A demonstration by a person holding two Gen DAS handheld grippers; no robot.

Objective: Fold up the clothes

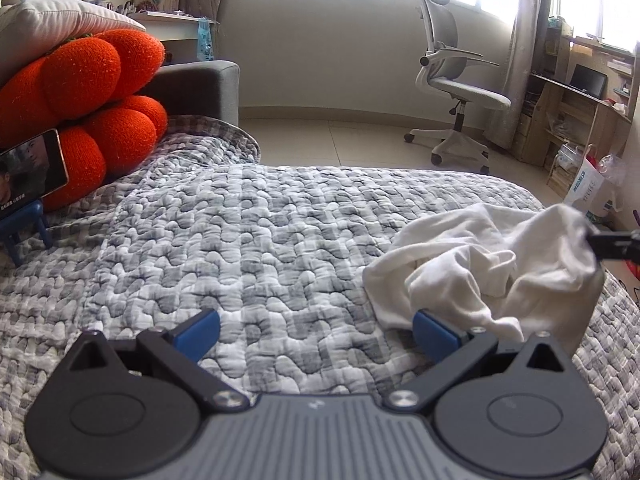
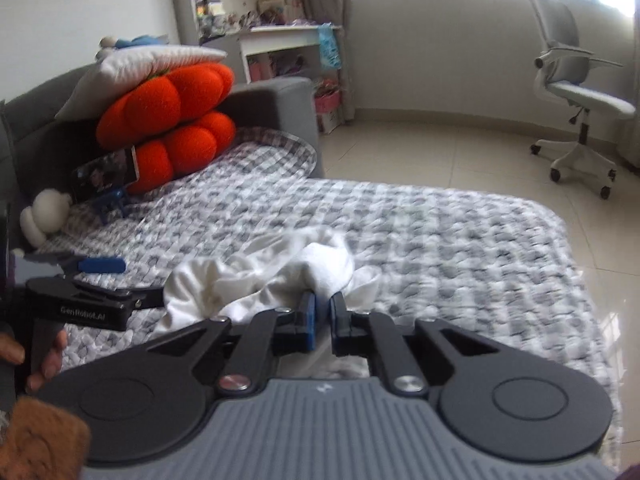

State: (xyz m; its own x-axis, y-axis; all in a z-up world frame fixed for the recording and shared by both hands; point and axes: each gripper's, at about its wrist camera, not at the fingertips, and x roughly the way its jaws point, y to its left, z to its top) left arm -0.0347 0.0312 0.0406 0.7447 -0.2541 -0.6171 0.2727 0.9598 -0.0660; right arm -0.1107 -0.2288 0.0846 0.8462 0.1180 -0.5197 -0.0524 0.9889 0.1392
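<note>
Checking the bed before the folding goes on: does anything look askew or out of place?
Only the white cotton garment looks untidy: it lies crumpled in a heap on the grey-and-white checked quilt, one edge pinched up by the right gripper. The left gripper is open and empty. Nothing looks spilled or damaged.

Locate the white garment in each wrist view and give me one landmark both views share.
Left wrist view: the white garment lies crumpled at right on the bed, its far corner lifted at the right edge.
Right wrist view: the white garment sits at centre, pinched by the right gripper.
Shared landmark: orange cushions.
</note>
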